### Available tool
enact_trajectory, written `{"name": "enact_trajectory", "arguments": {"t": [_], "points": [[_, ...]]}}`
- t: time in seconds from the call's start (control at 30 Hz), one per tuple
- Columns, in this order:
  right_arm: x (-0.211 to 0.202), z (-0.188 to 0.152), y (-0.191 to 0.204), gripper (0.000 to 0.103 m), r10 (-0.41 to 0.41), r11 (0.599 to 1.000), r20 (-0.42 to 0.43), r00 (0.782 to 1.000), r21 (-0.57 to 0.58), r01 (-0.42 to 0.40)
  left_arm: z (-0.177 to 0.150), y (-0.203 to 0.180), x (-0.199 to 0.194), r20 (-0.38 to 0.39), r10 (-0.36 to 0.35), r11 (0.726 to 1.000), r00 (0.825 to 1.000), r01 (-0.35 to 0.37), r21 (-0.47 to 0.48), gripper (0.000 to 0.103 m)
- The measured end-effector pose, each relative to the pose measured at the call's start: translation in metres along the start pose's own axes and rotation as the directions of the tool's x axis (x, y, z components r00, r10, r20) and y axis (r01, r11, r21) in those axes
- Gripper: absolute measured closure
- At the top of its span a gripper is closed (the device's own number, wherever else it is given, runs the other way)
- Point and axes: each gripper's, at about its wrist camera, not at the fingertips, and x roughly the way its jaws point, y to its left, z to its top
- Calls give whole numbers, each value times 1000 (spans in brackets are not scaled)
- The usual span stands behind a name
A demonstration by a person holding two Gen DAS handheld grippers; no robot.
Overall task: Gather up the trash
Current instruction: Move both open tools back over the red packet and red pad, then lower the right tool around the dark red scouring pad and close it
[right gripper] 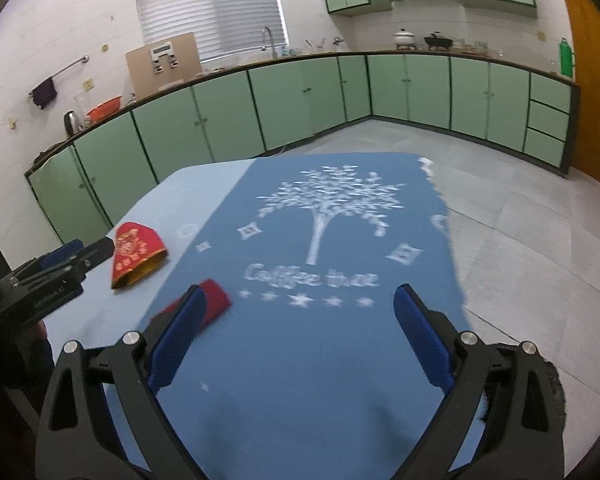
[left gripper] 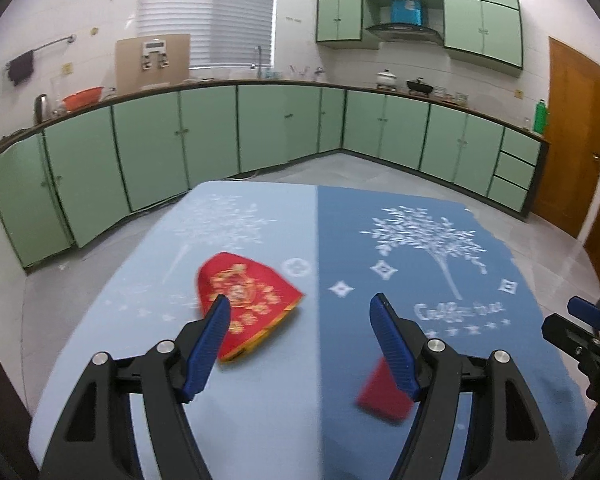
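Both claws released, nothing between the jaws. Left claw hangs over the tabletop; the red-and-gold pouch lies on the light-blue half, just past its left finger. Small red scrap sits nearer, on the dark-blue half, by the right claw. Tip: centre w/ jaws straddling the pouch, drop low, pinch its open gold-lined edge; cloth may ruck.

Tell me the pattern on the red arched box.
Gold ornamental motifs on the red box, sharpest in the right wrist view.
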Motion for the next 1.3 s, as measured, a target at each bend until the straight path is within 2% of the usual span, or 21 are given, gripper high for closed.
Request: {"name": "enact_trajectory", "arguments": {"t": [0.3, 0.67, 1.3], "points": [[37, 0, 50, 11, 50, 997, -55, 997, -53, -53, -9, 31, 11, -23, 50, 999, 998, -50, -3, 32], [72, -11, 89, 11, 58, 995, -137, 989, -75, -69, -17, 64, 20, -59, 72, 997, 996, -74, -32, 32], [107, -19, 100, 11, -10, 996, -255, 967, -85, -12, -14, 75, 34, -87, 53, 997, 995, -58, -54, 32]]}}
